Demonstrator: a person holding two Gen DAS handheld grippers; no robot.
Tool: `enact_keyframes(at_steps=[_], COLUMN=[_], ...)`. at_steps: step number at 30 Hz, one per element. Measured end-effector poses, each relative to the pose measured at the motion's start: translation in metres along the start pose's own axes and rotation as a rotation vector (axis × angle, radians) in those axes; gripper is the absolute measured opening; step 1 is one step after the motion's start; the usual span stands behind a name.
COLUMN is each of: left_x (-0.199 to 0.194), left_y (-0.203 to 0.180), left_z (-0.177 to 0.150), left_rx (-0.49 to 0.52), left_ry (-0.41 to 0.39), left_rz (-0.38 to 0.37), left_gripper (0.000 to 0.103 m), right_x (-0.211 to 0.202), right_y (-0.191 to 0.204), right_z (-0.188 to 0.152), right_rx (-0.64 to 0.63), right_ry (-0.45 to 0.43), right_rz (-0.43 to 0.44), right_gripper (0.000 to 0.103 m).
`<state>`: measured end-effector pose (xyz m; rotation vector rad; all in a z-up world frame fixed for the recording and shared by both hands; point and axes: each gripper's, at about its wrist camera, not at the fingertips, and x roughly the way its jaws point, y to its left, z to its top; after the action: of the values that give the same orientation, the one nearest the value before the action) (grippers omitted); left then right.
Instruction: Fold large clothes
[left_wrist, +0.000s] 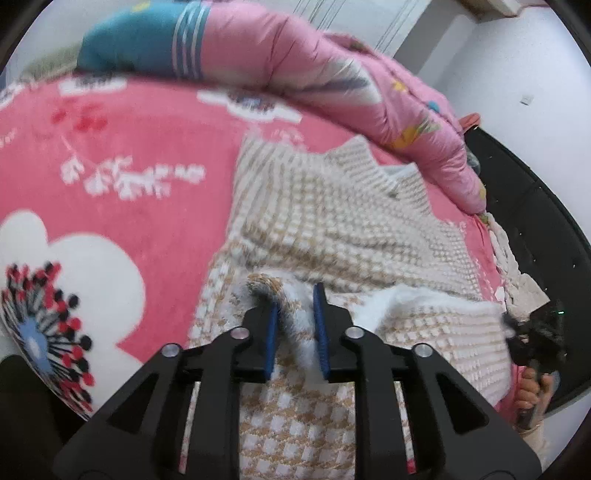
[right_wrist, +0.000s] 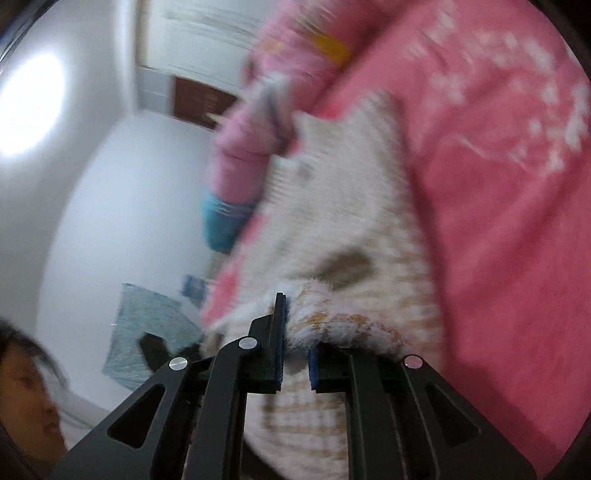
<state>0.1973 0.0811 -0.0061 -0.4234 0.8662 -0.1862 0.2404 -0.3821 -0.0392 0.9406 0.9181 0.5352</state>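
With both the left gripper (left_wrist: 295, 325) and the right gripper (right_wrist: 295, 339) clenched on its edge, we lift the fleecy checked garment (left_wrist: 332, 221) off the pink bed (left_wrist: 147, 155); it seems soft, thick and floppy, so the hem corners are best.

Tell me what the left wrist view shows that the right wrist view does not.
Only the left wrist view: the white flower print on the pink blanket, and the right gripper from outside. Only the right wrist view: the person's face and a bright light patch. Both: the beige checked garment pinched by the viewing gripper (left gripper), and the pink quilt.
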Motion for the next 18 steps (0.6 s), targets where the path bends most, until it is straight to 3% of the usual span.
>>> enact_keyframes(at_steps=[2,3,4,5,6,8,10,12,14,18], left_x=[-0.004,-0.007,-0.010,-0.013,-0.019,-0.033,-0.043,-0.050,-0.052,-0.030], left_y=[0.005,0.006,0.008,0.008,0.008,0.006,0.007,0.000,-0.018,-0.075], left_z=[0.000,0.000,0.001,0.001,0.002,0.004,0.007,0.006,0.001,-0.027], left_rx=[-0.014,-0.014,-0.011,-0.007,0.010,0.055,0.051,0.071,0.125,0.244], left_ry=[-0.008,-0.016,-0.025,-0.034,-0.067,-0.138,-0.158,-0.171,-0.163,-0.054], left_rz=[-0.034,-0.048,-0.059,-0.055,-0.007,0.071,0.080,0.063,0.014,-0.176], left_gripper=[0.023,0.027,0.031,0.036,0.052,0.059,0.058,0.058,0.058,0.058], right_x=[0.004,-0.001,-0.006,-0.015,-0.021,-0.040,-0.055,-0.062,-0.051,0.006], right_y=[-0.004,-0.001,0.004,0.008,0.013,0.017,0.019,0.038,0.068,0.123], right_z=[0.002,0.003,0.003,0.004,0.007,0.013,0.018,0.013,0.000,-0.045], right_rx=[0.009,-0.010,-0.035,-0.058,-0.078,-0.097,-0.087,-0.164,-0.290,-0.603], right_ry=[0.028,0.025,0.014,-0.015,-0.061,-0.122,-0.157,-0.168,-0.121,0.055], right_rz=[-0.007,-0.004,-0.011,-0.031,-0.060,-0.087,-0.099,-0.129,-0.175,-0.317], right_gripper=[0.014,0.023,0.044,0.057,0.069,0.069,0.069,0.069,0.069,0.069])
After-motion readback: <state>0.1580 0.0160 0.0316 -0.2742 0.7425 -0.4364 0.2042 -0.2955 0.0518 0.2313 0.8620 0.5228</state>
